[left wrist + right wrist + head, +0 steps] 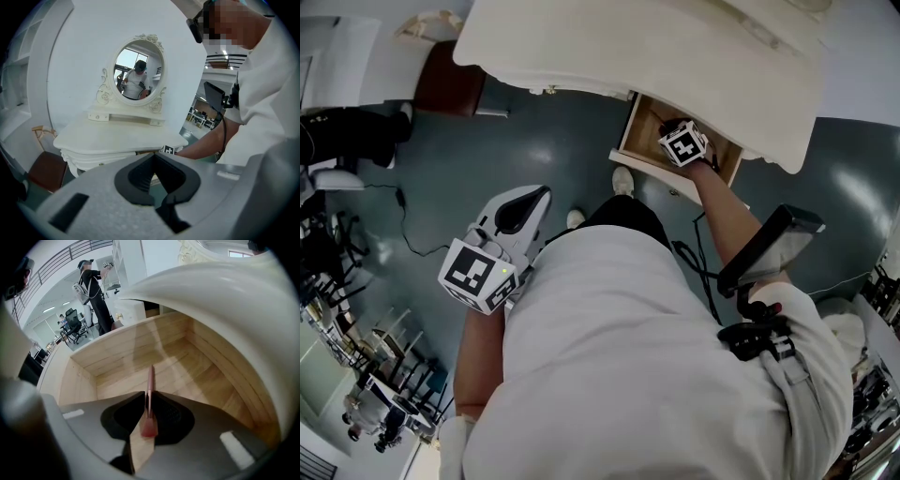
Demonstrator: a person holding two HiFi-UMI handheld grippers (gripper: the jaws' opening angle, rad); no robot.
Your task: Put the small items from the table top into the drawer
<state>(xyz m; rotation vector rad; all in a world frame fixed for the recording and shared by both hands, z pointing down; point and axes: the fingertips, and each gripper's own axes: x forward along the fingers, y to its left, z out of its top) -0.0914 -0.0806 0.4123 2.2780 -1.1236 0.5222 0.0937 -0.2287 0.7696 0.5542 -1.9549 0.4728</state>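
- Stands at a cream dressing table [675, 47], with its wooden drawer [636, 127] pulled out toward the person.
- Reaches the right gripper [149, 393] steeply down into the drawer. In the head view, shows the marker cube [684, 143] just above the drawer's inside.
- Grips a slim pink stick [151, 377] in that gripper, pads pinched on it from both sides partway along.
- Points the stick's thin end at the drawer's bare wooden bottom, near the drawer's middle. Cannot tell whether the tip touches the boards.
- Leaves the stick's wider pink end back between the jaws, blurred, on the side away from the drawer bottom.
- Shows the table's curved cream edge overhanging the drawer, above and to the right in the right gripper view.
- Holds the left gripper [154, 153] well apart from the drawer, off to its left at the person's side, over the grey-green floor [534, 141].
- Has those jaws together at the tips, with nothing between them.
- Faces an oval mirror [139, 70] from the left gripper view, upright on the tabletop above the drawer.
- Places a brown stool [450, 80] well left of the drawer, beside the table.
- Catches a second person [93, 291] standing far beyond the drawer's end wall in the right gripper view.
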